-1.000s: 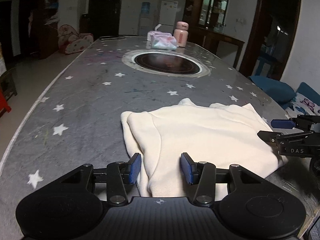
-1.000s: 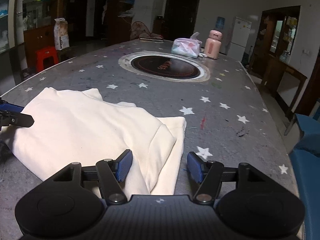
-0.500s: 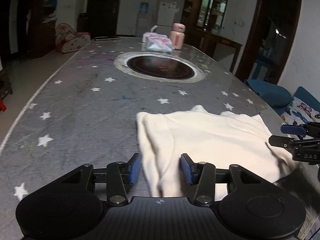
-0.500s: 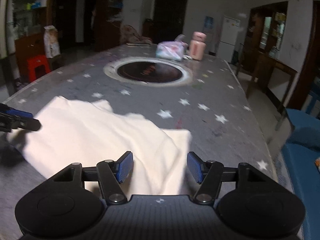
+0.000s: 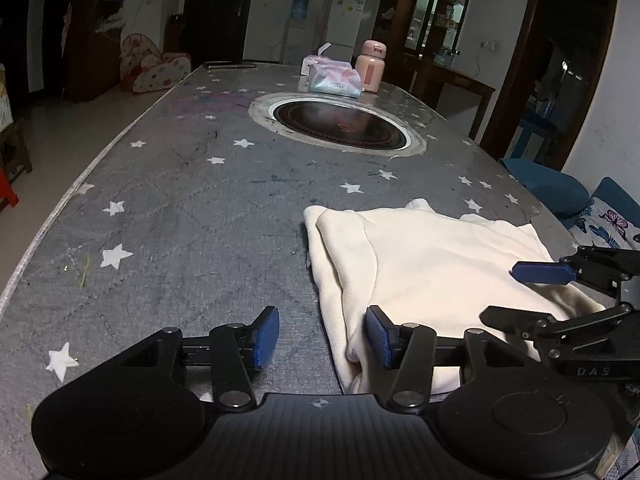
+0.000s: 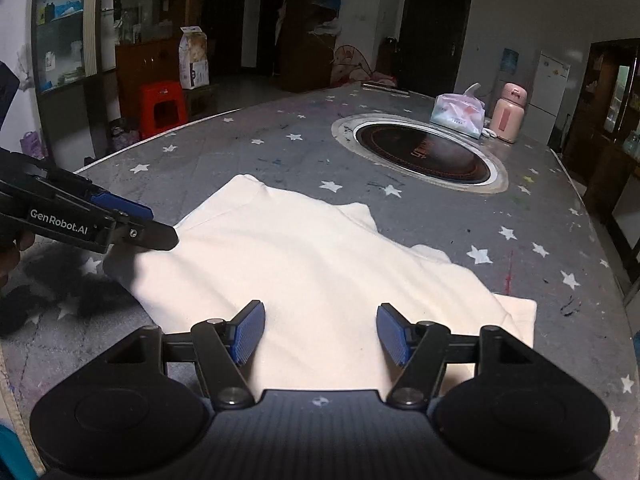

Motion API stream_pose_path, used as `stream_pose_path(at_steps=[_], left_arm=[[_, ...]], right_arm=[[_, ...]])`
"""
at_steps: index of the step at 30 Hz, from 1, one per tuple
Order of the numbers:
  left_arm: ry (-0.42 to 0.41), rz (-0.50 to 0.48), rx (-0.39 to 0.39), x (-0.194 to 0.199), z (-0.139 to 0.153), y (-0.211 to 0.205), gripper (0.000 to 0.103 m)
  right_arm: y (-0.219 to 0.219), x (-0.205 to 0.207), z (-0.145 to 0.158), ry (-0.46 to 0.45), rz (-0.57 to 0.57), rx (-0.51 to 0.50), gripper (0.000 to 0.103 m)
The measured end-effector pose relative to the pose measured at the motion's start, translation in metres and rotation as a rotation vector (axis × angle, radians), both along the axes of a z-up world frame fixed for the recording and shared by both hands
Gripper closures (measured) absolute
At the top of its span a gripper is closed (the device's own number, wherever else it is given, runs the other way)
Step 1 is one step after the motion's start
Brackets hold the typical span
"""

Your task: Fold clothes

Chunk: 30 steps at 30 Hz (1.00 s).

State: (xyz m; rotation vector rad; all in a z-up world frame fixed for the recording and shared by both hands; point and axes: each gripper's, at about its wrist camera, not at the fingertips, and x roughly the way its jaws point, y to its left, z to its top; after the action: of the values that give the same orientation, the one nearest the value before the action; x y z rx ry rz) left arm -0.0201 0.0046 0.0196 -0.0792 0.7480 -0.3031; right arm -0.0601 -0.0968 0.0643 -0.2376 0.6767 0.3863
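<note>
A cream garment (image 5: 432,268) lies folded flat on the grey star-patterned table (image 5: 192,208), near its front edge. My left gripper (image 5: 322,338) is open at the garment's left edge; the fabric reaches only the right finger. My right gripper (image 6: 322,332) is open, low over the middle of the garment's (image 6: 312,264) near edge, nothing pinched between its pads. The left wrist view shows the right gripper (image 5: 528,294) over the garment's right end. In the right wrist view the left gripper (image 6: 148,222) touches the garment's left corner.
A round black hob (image 5: 340,124) is set into the table's middle. Behind it stand a tissue pack (image 5: 334,80) and a pink flask (image 5: 372,66). A red stool (image 6: 162,106) stands beyond the table's left side, blue cushions (image 5: 548,188) to the right.
The left gripper has slid left, off the garment's folded corner to its edge. The right gripper has moved left from the right end to the middle. Both stayed open.
</note>
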Motion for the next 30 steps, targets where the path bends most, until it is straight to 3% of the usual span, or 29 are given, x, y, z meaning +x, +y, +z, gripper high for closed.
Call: stream_pose_path(at_steps=[5, 8, 10, 17, 24, 30], left_arm=[[-0.021, -0.021, 0.025, -0.005, 0.004, -0.005, 0.048], [-0.026, -0.038, 0.050, -0.008, 0.003, -0.009, 0.048], [-0.024, -0.041, 0.056, -0.009, 0.002, -0.009, 0.047], [-0.007, -0.007, 0.034, -0.005, 0.005, -0.005, 0.035], [0.009, 0.029, 0.018, -0.002, 0.009, -0.001, 0.021], [0.019, 0.033, 0.032, -0.004, 0.006, -0.002, 0.016]], right_arm=[[0.005, -0.006, 0.011, -0.022, 0.021, 0.037, 0.033], [0.019, -0.010, 0.003, -0.015, 0.077, 0.014, 0.032], [0.024, -0.011, -0.004, -0.010, 0.086, -0.001, 0.025], [0.025, -0.012, -0.005, 0.004, 0.093, -0.011, 0.019], [0.030, -0.015, -0.007, 0.006, 0.083, -0.019, 0.000], [0.034, -0.018, -0.011, 0.006, 0.085, -0.040, 0.000]])
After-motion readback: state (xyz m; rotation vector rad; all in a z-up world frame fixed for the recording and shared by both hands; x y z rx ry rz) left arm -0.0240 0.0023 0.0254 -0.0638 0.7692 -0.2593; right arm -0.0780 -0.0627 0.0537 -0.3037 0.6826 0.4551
